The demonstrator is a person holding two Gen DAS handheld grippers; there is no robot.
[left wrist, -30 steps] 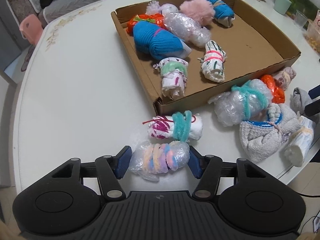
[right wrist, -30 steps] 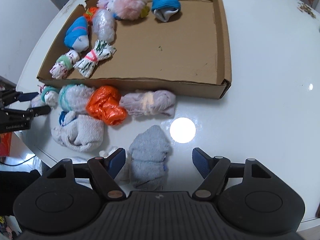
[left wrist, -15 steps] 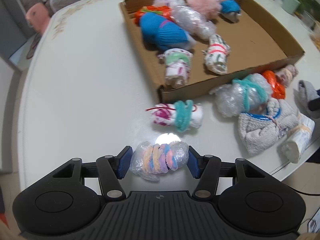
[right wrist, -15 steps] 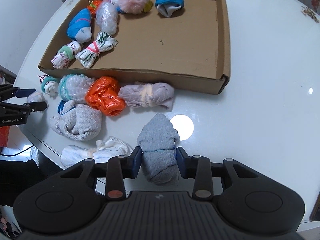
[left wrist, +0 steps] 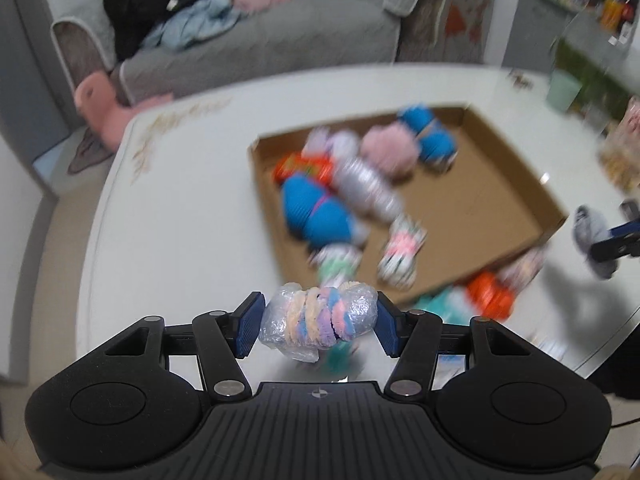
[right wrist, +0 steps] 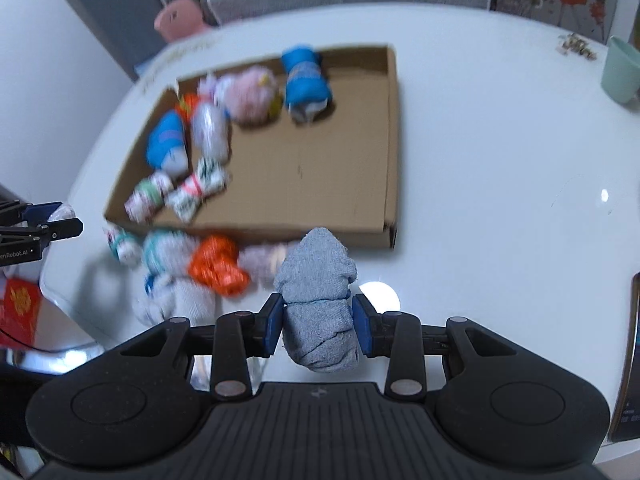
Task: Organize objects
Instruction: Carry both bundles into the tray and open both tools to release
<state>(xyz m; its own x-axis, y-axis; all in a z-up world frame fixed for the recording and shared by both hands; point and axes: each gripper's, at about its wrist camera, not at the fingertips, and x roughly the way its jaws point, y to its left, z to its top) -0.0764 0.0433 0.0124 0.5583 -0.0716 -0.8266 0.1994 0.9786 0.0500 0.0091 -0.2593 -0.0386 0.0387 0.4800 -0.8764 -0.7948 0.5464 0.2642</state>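
Squeezing a bubble-wrap bundle (left wrist: 318,320), the left tool (left wrist: 318,322) (its side reads "Robot.AI") hangs near the box (left wrist: 532,200); the right tool (right wrist: 318,330) grips a grey sock roll (right wrist: 318,300).

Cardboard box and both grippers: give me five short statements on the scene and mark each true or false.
1. The left gripper holds a plastic-wrapped bundle with pastel bands. True.
2. The right gripper is open and holds nothing. False: it is shut on a grey towel roll.
3. The cardboard box holds several bundles. True.
4. The orange bundle lies inside the box. False: it lies on the table outside the box's near wall.
5. A green cup stands inside the box. False: it stands on the table, apart from the box.
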